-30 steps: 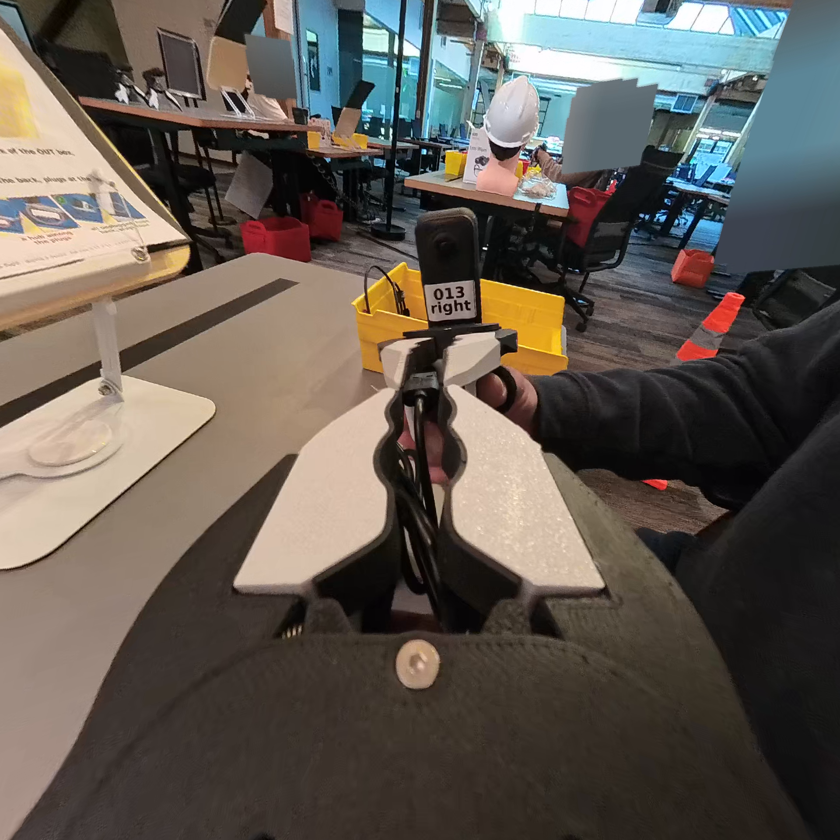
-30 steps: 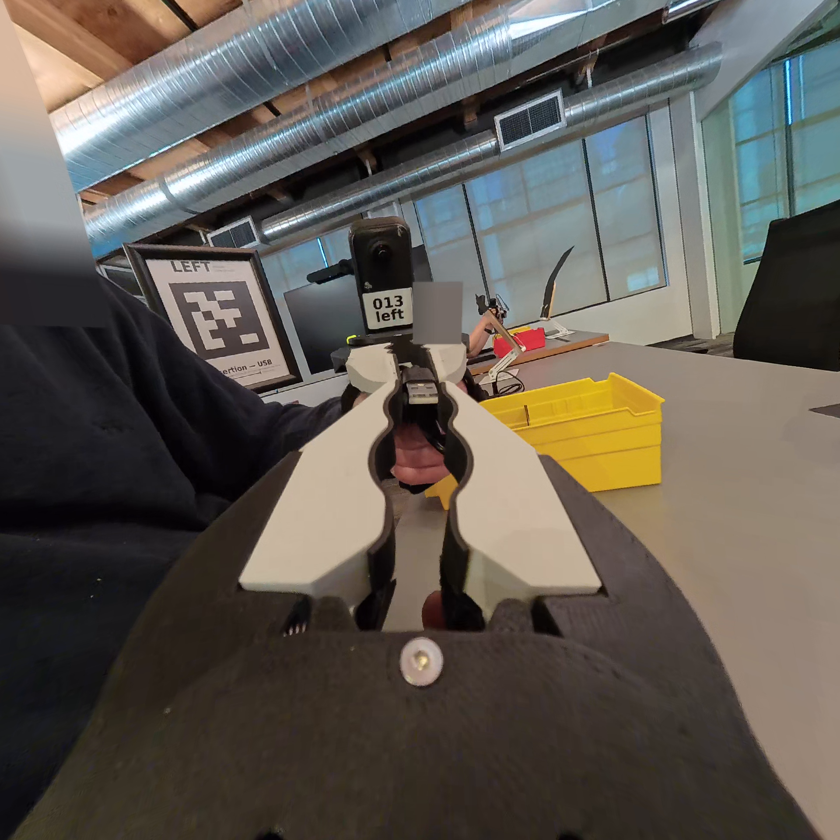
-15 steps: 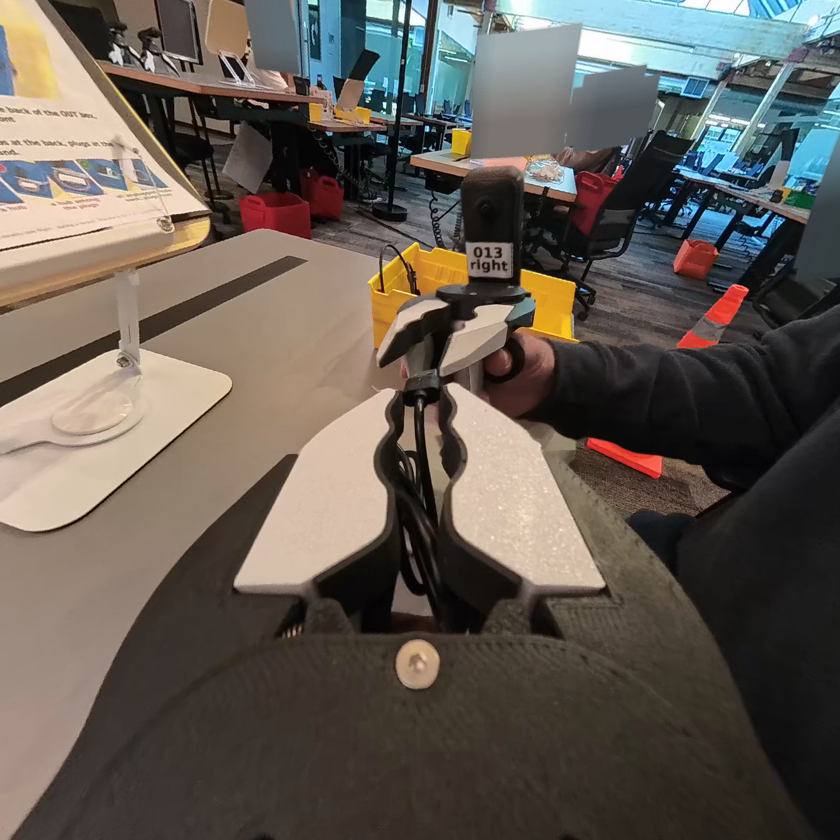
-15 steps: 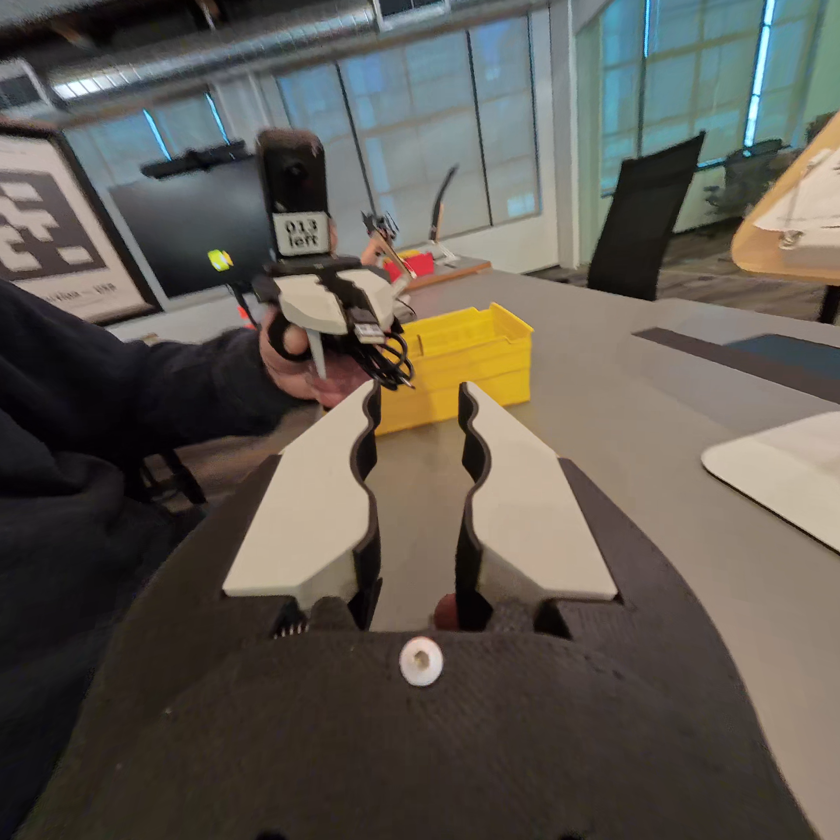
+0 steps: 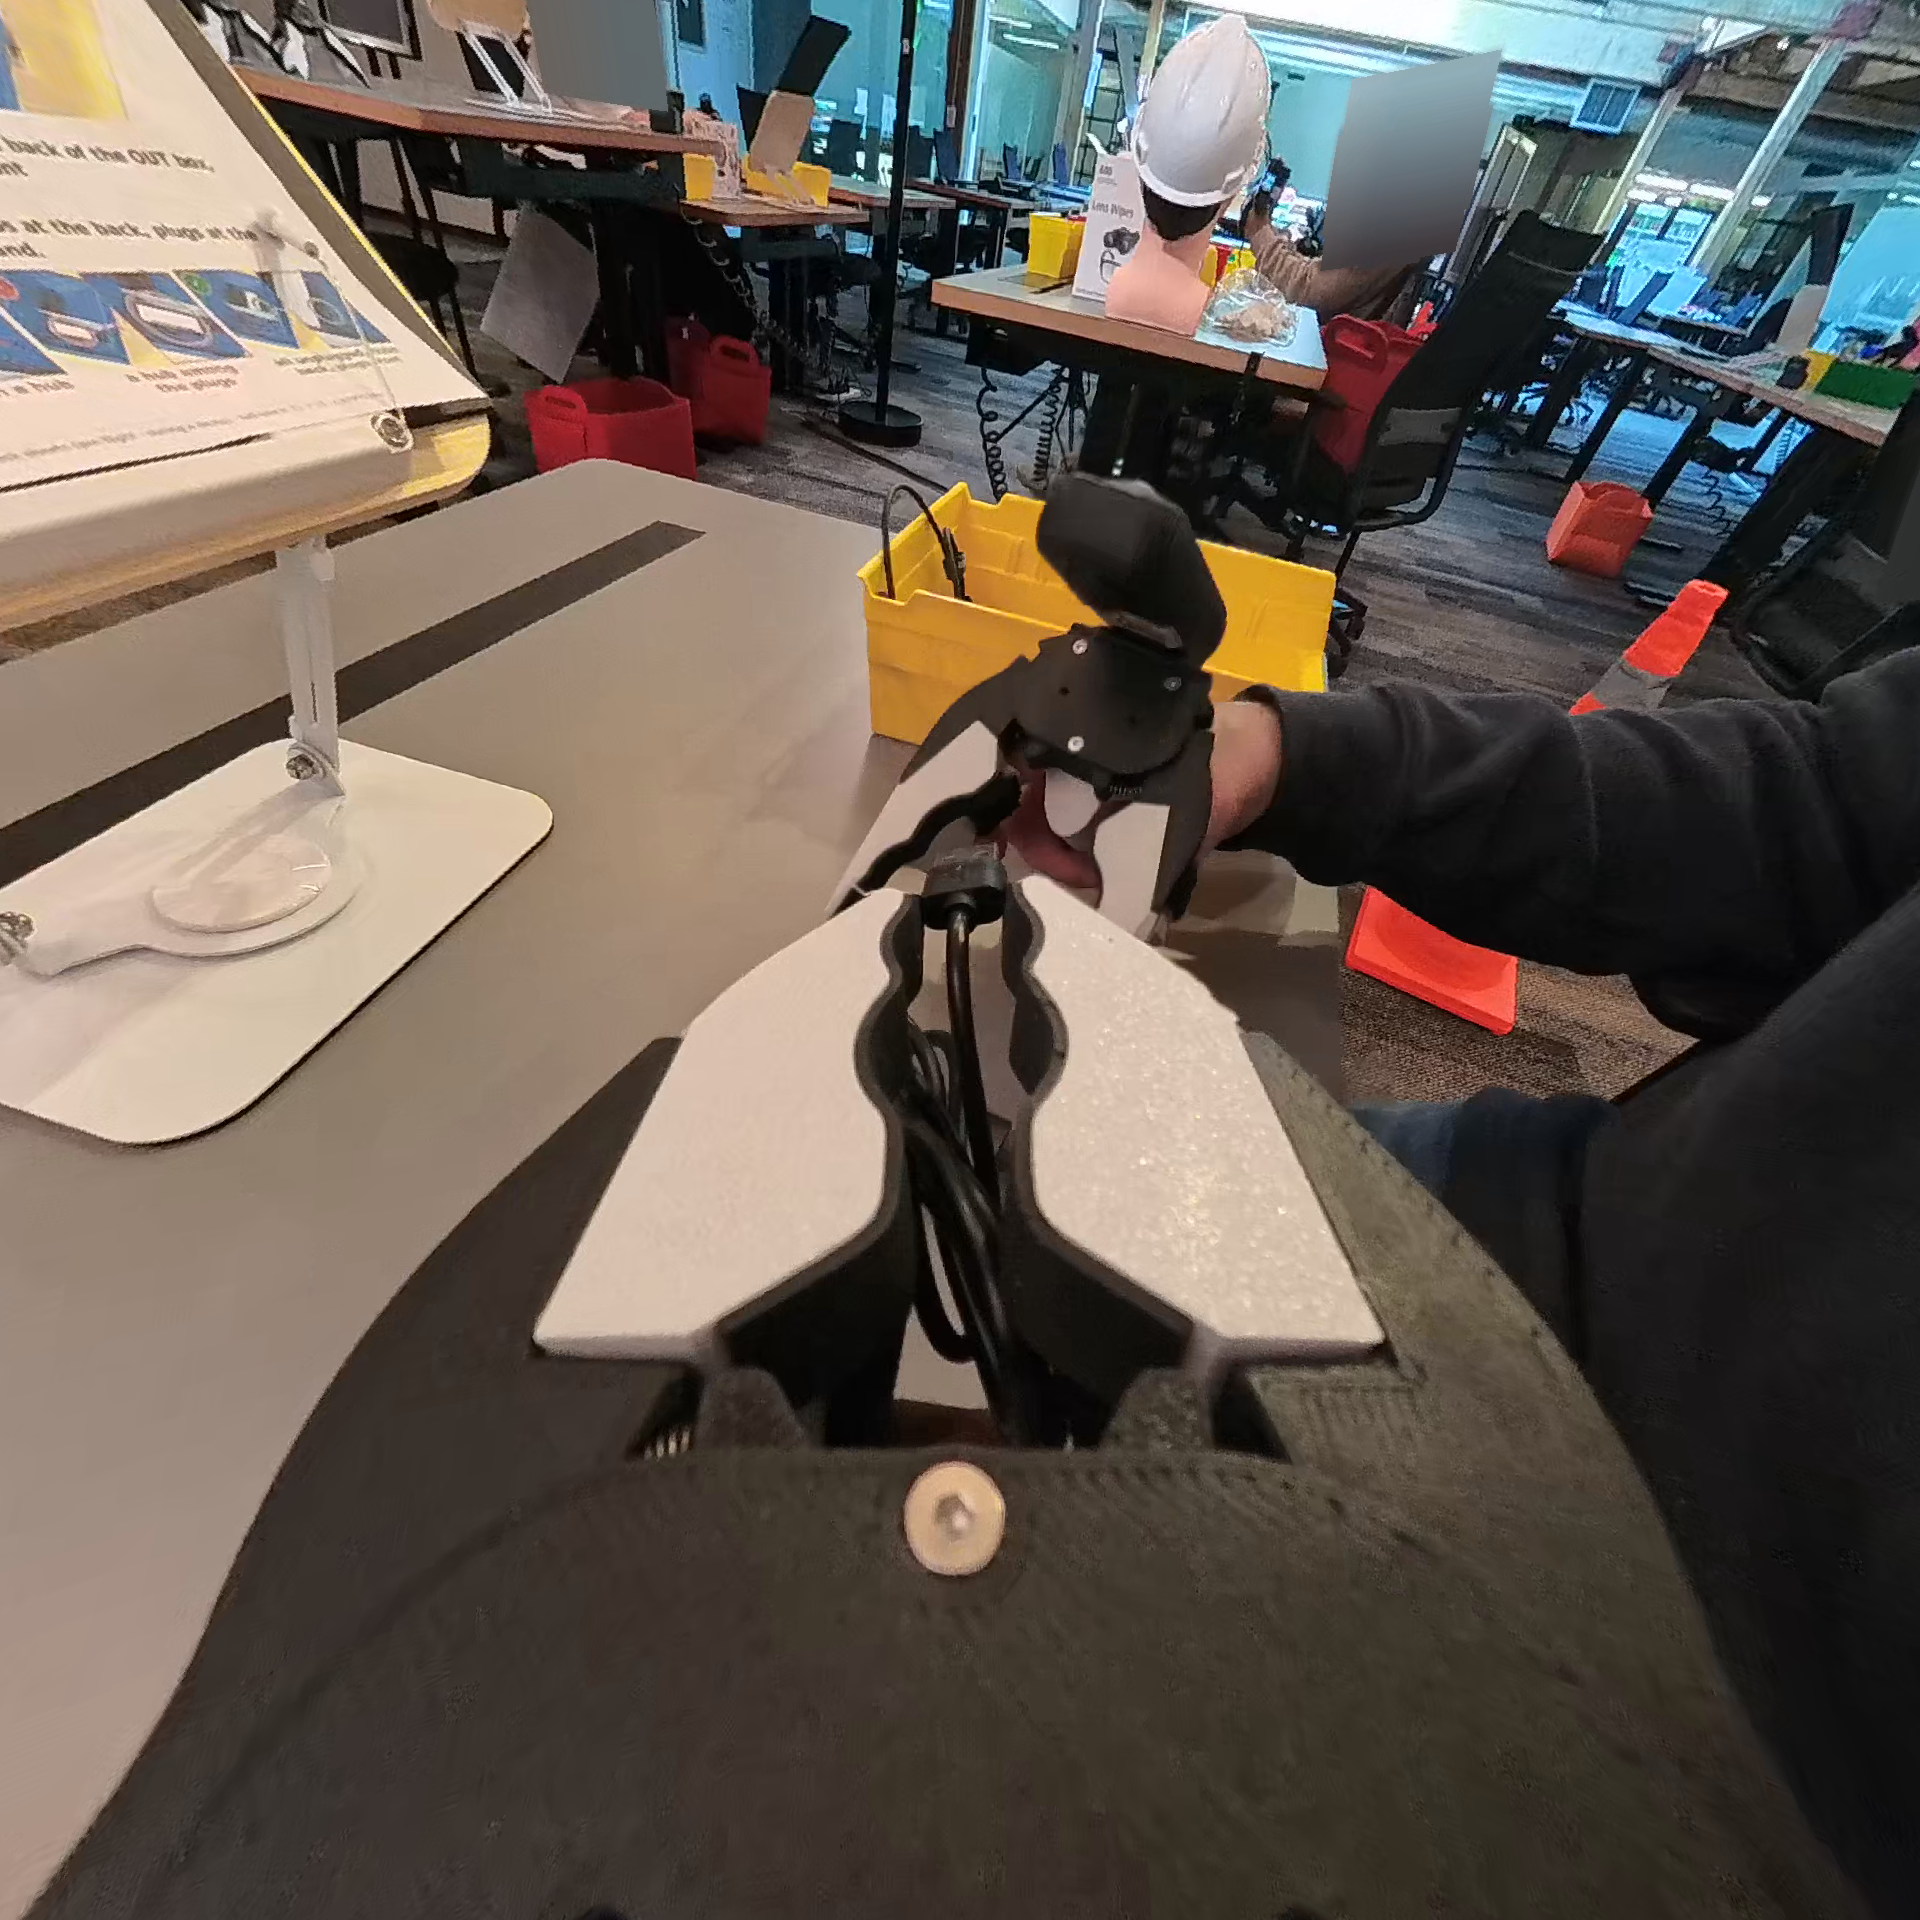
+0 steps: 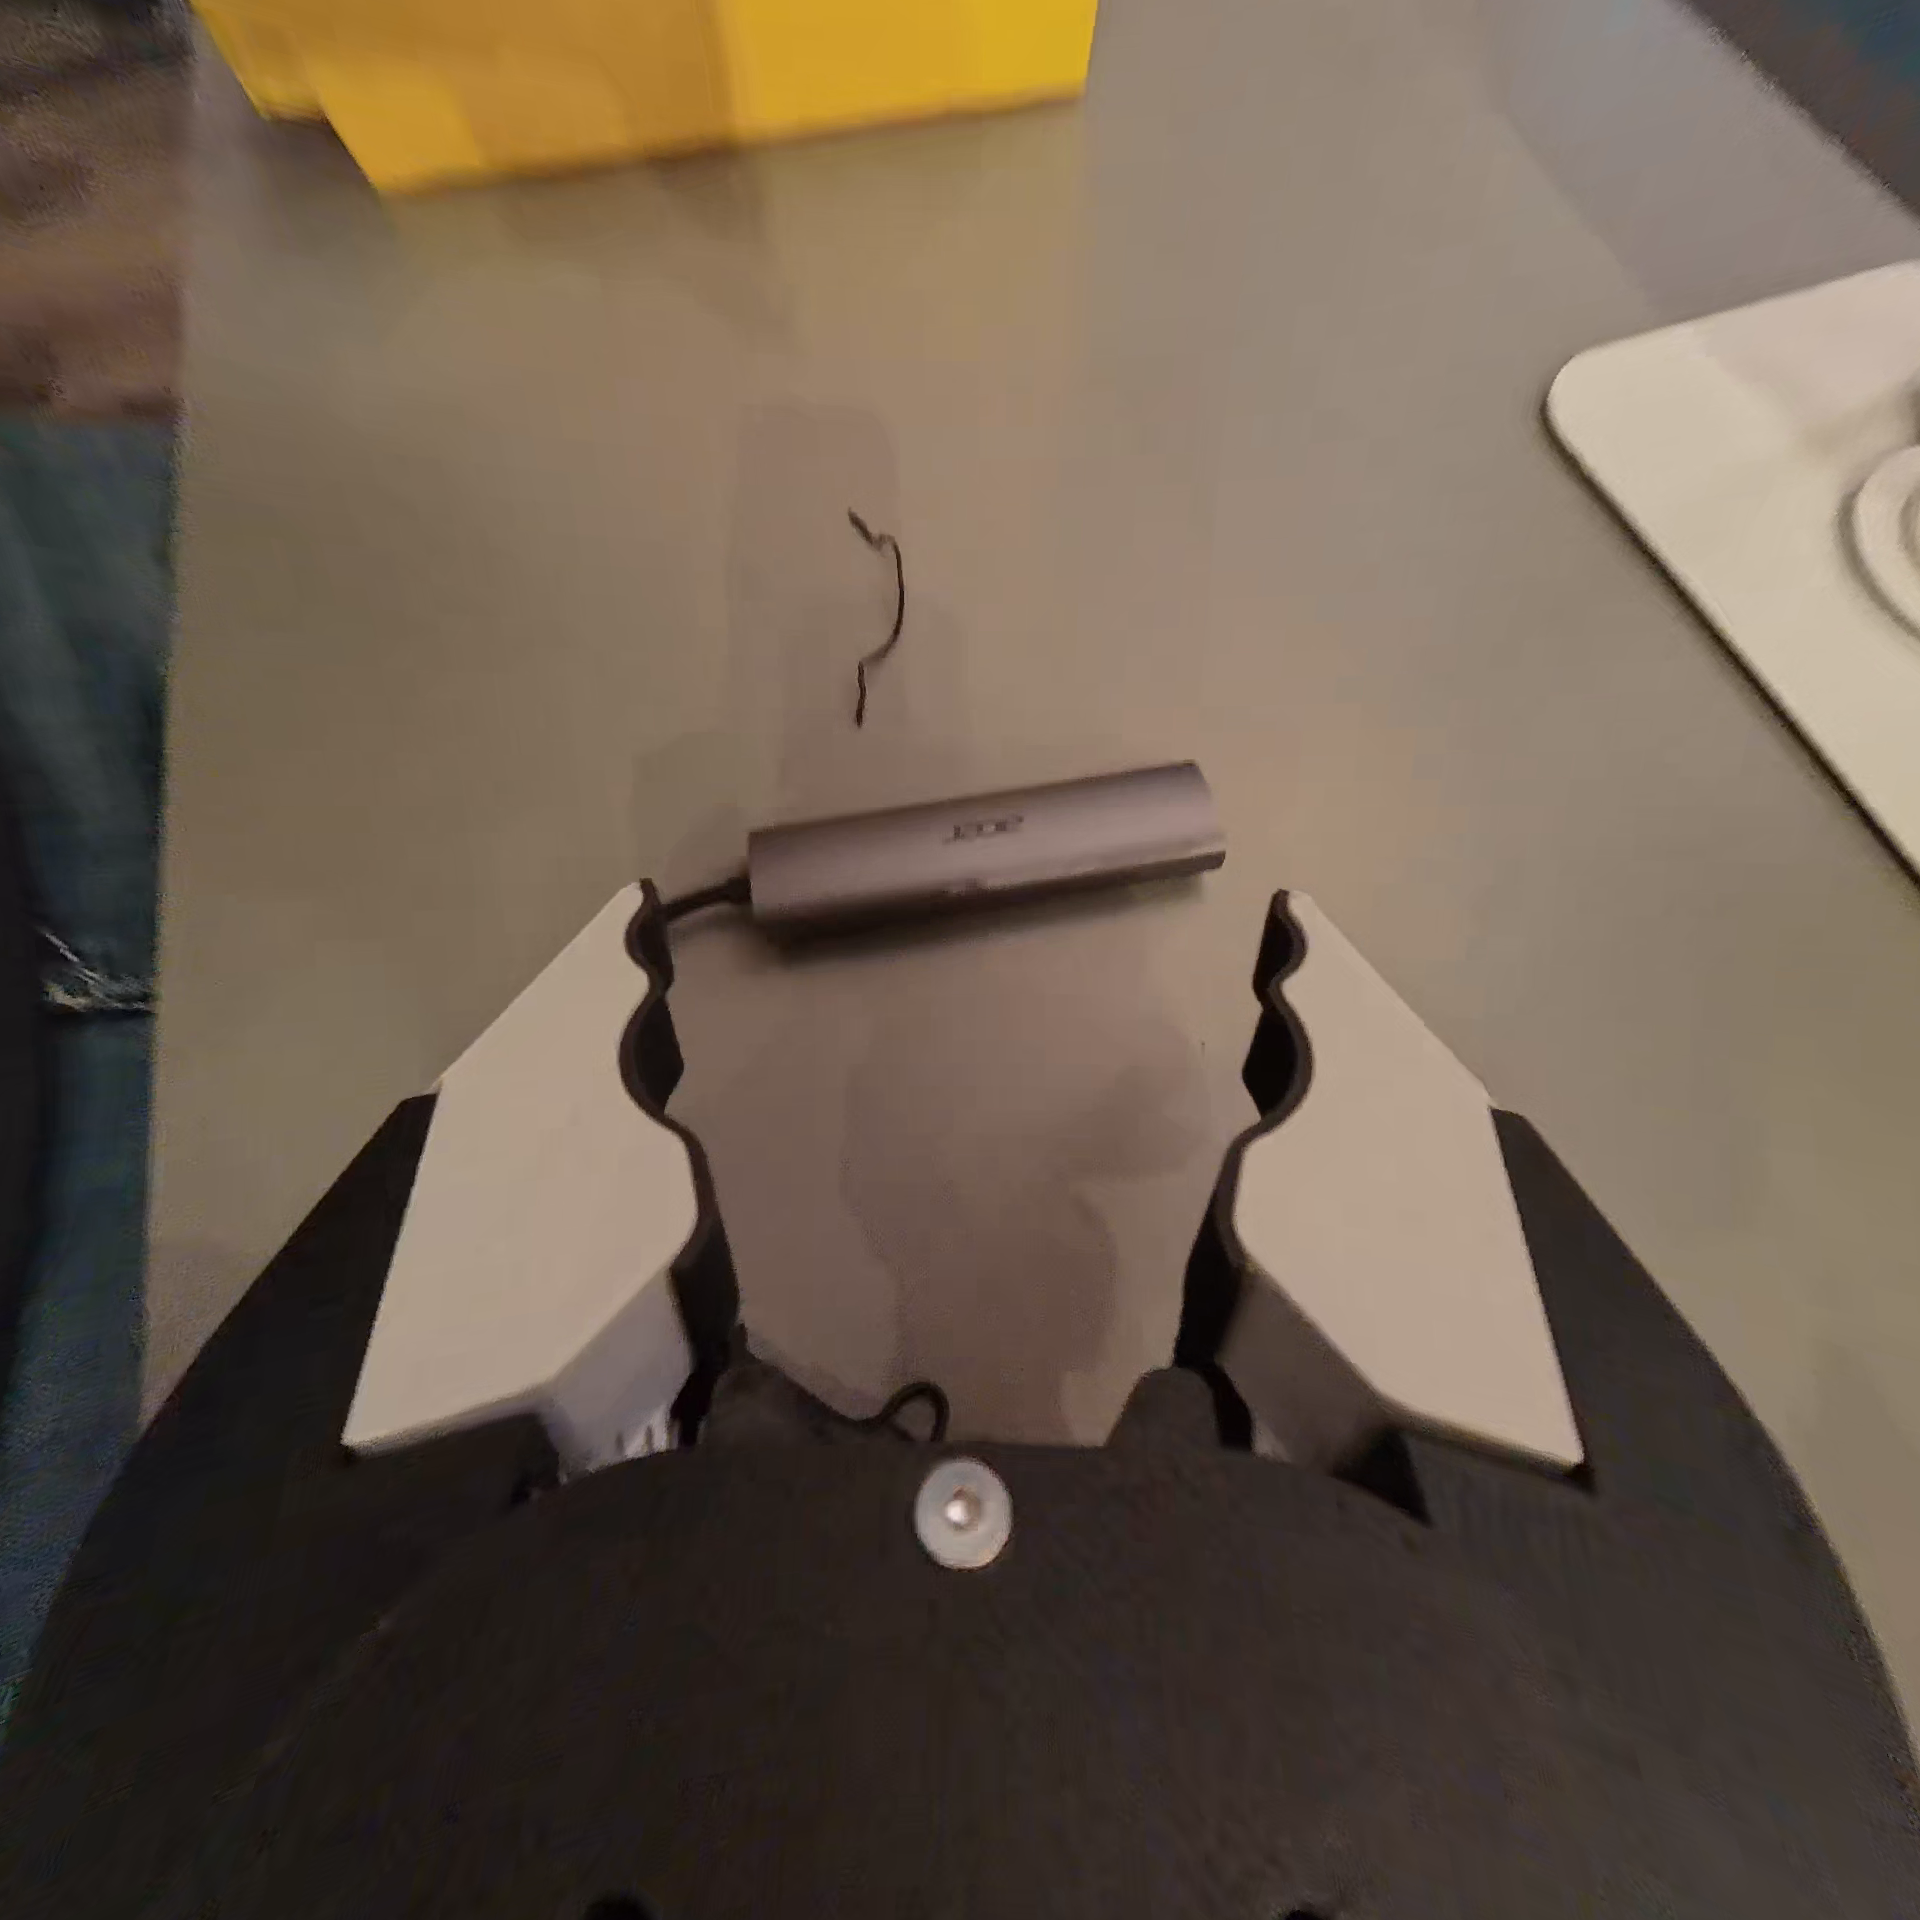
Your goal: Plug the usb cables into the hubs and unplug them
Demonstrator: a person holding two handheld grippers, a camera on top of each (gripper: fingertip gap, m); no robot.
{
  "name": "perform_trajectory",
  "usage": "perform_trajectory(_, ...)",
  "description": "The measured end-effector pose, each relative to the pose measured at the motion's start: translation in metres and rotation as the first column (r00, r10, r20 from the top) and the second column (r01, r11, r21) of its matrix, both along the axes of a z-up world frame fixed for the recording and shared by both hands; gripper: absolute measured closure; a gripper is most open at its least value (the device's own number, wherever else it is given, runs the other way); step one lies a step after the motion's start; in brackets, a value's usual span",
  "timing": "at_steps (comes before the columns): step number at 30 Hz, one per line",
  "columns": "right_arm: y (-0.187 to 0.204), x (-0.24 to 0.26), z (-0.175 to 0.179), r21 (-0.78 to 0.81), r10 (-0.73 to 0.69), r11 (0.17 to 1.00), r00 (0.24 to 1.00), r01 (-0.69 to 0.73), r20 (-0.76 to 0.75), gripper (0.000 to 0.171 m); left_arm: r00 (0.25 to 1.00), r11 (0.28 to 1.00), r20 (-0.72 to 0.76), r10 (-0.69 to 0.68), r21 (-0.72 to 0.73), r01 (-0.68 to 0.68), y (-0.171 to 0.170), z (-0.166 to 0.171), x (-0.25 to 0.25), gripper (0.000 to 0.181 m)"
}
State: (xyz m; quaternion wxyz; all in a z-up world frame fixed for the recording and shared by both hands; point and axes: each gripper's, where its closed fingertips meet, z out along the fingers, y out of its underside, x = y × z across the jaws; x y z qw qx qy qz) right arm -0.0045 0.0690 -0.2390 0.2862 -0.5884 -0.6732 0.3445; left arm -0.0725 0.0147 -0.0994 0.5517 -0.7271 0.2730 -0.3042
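The grey hub (image 6: 985,840) lies on the bench (image 6: 1299,520), long axis crosswise, just beyond the right gripper (image 6: 961,909), whose jaws gape wide. The left gripper (image 5: 961,909) hangs farther off, jaws clamped on a black usb cable (image 5: 961,997).

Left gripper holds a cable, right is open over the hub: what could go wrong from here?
1. The hub lies loose on the table; the open right gripper may nudge it instead of pinching it.
2. The USB cable is bundled between the left gripper fingers, so slack may snag.
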Motion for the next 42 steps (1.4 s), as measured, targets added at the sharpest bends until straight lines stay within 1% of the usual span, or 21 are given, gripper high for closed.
perform_trajectory(2, -0.002, -0.003, -0.017, 0.020, 0.018, 1.000, 0.998, -0.019, 0.064, 0.050, 1.000, 1.000, -0.005, -0.001, -0.003, 0.001, 0.001, -0.002, -0.001, 0.167)
perform_trajectory(7, 0.003, -0.011, -0.049, 0.099, 0.059, 0.992, 0.976, -0.082, 0.211, 0.040, 1.000, 1.000, -0.002, -0.010, -0.023, 0.010, 0.001, -0.008, -0.001, 0.167)
perform_trajectory(9, 0.004, -0.017, -0.049, 0.108, 0.073, 0.989, 0.976, -0.097, 0.203, 0.041, 1.000, 1.000, -0.005, -0.012, -0.024, 0.012, 0.000, -0.009, 0.000, 0.167)
perform_trajectory(14, 0.002, -0.022, -0.048, 0.100, 0.146, 0.981, 0.970, -0.168, 0.195, 0.054, 1.000, 0.999, 0.001, -0.017, -0.029, 0.017, 0.001, -0.010, -0.002, 0.167)
perform_trajectory(19, -0.001, -0.030, -0.047, 0.097, 0.179, 0.976, 0.970, -0.196, 0.162, 0.055, 1.000, 0.999, 0.000, -0.020, -0.034, 0.020, 0.001, -0.013, -0.002, 0.167)
perform_trajectory(24, 0.000, -0.030, -0.046, 0.086, 0.174, 0.979, 0.977, -0.186, 0.126, 0.055, 1.000, 0.999, 0.000, -0.016, -0.038, 0.016, 0.002, -0.015, -0.004, 0.167)
perform_trajectory(28, -0.003, -0.030, -0.032, 0.027, 0.190, 0.981, 0.981, -0.191, 0.038, 0.055, 1.000, 0.999, -0.003, -0.017, -0.041, 0.017, 0.003, -0.017, -0.003, 0.167)
perform_trajectory(32, -0.010, -0.033, -0.002, -0.074, 0.200, 0.975, 0.972, -0.210, -0.121, 0.055, 1.000, 0.999, -0.009, -0.014, -0.044, 0.013, 0.004, -0.017, -0.002, 0.167)
perform_trajectory(38, -0.013, -0.030, 0.046, -0.184, 0.193, 0.947, 0.924, -0.263, -0.330, 0.055, 1.000, 0.999, -0.007, -0.011, -0.040, 0.011, 0.005, -0.014, 0.001, 0.167)
perform_trajectory(42, -0.015, -0.028, 0.070, -0.225, 0.182, 0.927, 0.886, -0.298, -0.426, 0.055, 1.000, 0.999, -0.007, -0.010, -0.033, 0.010, 0.005, -0.010, 0.004, 0.167)
